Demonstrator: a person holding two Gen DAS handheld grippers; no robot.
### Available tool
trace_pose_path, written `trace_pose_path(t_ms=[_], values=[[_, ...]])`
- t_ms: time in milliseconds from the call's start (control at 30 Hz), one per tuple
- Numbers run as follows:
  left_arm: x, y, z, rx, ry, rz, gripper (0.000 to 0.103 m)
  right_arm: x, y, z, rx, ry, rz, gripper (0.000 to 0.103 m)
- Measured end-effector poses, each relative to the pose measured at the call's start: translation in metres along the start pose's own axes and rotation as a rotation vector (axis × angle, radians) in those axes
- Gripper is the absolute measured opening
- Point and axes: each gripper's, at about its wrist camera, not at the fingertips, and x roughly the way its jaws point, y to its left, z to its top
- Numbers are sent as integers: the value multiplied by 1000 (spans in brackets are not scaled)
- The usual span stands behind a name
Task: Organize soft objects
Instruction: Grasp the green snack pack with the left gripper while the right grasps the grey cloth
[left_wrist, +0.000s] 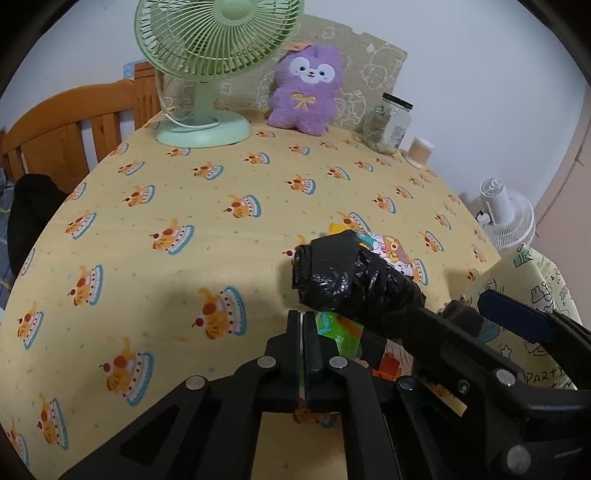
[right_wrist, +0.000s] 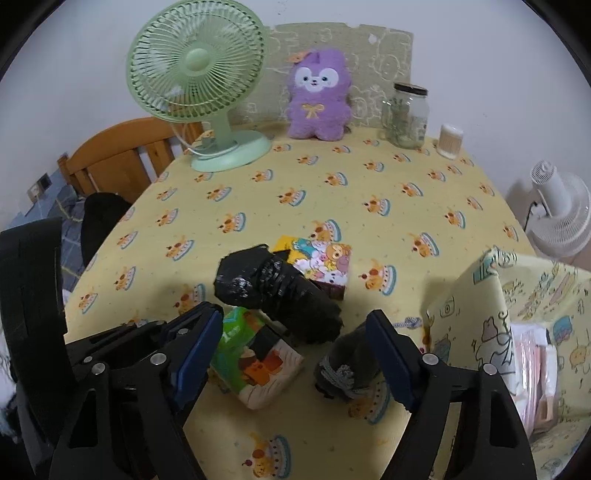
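Observation:
My left gripper (left_wrist: 303, 321) is shut, pinching the left edge of a green and orange tissue pack (left_wrist: 341, 334) (right_wrist: 255, 354) on the yellow tablecloth. A black taped bundle (left_wrist: 347, 280) (right_wrist: 273, 291) lies across that pack and a cartoon-printed pack (left_wrist: 391, 251) (right_wrist: 321, 266) behind it. My right gripper (right_wrist: 295, 317) (left_wrist: 454, 302) is open and wide, its blue pads (right_wrist: 199, 343) on either side of the tissue pack, the bundle's near end and a grey knitted item (right_wrist: 345, 363). The knitted item lies against the right pad. A purple plush (left_wrist: 304, 92) (right_wrist: 319, 96) sits at the back.
A yellow fabric bin (right_wrist: 476, 310) (left_wrist: 524, 280) holding pink packets stands at the table's right edge. At the back are a green desk fan (right_wrist: 199, 85), a glass jar (right_wrist: 406, 114) and a small swab tub (right_wrist: 448, 142). A wooden frame (right_wrist: 110, 162) is at the left and a white fan (right_wrist: 554, 210) is off the table, right.

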Motion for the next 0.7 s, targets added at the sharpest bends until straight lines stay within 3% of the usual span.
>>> trace_pose_path(t_ms=[67, 167, 300, 400, 633, 700], values=[[2, -2, 1, 7, 1, -15, 2, 1, -3, -1, 16, 0, -18, 82], [6, -5, 6, 28, -6, 39, 40, 4, -12, 1, 49, 14, -54, 79], [14, -1, 13, 40, 5, 92, 68, 8, -20, 4, 91, 23, -47, 77], [22, 5, 13, 24, 21, 107, 76, 12, -21, 5, 102, 28, -55, 77], [18, 12, 8, -16, 83, 43, 78, 20, -26, 5, 121, 48, -28, 77], [13, 13, 0, -32, 104, -35, 100, 18, -25, 4, 119, 53, -21, 77]])
